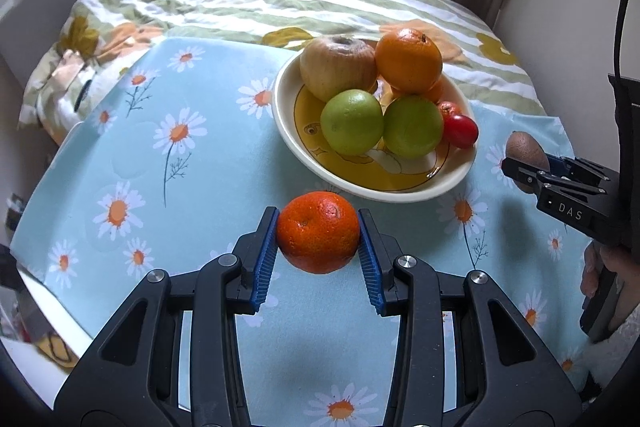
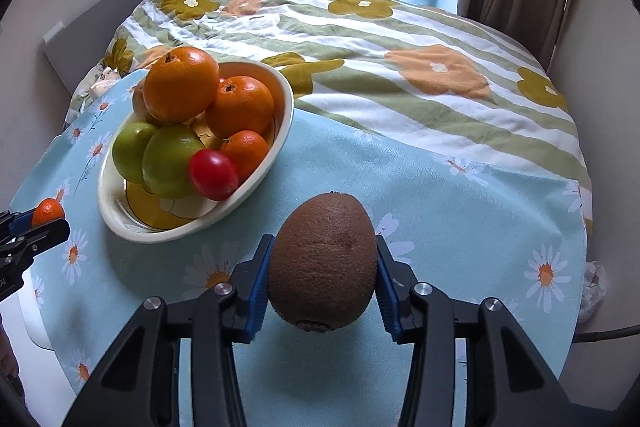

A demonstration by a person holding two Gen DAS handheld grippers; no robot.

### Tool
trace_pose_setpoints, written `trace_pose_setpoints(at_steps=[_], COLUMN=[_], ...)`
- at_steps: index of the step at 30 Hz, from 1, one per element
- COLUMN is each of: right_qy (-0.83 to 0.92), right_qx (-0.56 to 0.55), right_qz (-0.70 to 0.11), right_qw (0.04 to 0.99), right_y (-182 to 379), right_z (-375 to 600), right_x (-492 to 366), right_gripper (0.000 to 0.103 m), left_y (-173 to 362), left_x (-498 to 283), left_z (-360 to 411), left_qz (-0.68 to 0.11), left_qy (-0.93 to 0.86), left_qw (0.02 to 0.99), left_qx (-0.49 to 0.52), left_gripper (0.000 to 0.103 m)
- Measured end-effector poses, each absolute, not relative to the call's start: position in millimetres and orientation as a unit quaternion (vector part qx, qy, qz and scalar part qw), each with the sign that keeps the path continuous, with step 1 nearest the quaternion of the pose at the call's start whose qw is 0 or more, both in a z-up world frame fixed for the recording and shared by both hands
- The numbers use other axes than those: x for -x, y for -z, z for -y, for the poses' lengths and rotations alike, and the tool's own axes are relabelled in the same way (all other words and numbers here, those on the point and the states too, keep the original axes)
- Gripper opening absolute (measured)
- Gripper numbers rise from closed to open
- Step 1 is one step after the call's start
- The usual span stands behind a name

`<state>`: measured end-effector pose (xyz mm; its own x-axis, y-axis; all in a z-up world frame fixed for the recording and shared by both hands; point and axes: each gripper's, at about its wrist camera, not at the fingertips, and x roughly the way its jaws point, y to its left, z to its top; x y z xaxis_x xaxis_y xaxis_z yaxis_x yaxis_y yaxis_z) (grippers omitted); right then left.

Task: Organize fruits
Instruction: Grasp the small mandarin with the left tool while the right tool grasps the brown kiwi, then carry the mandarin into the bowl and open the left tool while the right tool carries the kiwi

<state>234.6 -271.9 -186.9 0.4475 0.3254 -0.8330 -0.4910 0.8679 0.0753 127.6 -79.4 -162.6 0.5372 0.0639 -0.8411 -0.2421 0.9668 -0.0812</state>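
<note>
Gripping a tangerine [image 1: 318, 231] tight in the left gripper [image 1: 319, 251] and a kiwi [image 2: 323, 263] in the right gripper [image 2: 322, 277], both near the tabletop's front edge, each should release gently into the crowded bowl [image 1: 456, 183].

Glossy ceramic bowl [image 2: 280, 131], fuzzy matt kiwi [image 2: 324, 259] — ribbed blue plastic fingers [image 1: 266, 259].
</note>
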Motion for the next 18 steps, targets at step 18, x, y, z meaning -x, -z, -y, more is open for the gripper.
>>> trace_pose_setpoints(at_steps=[18], right_qy=[-0.234], right_qx=[0.058], right_qz=[-0.449], right_qw=[0.860], right_y=[119], right_z=[241], right_x=[-192], right_gripper=[0.043], left_y=[109], left_x=[-148], left_z=[48], left_qz=[-0.443], left_qy=[-0.020], left_qw=[0.893], left_qx=[0.073], left_gripper=[0.043])
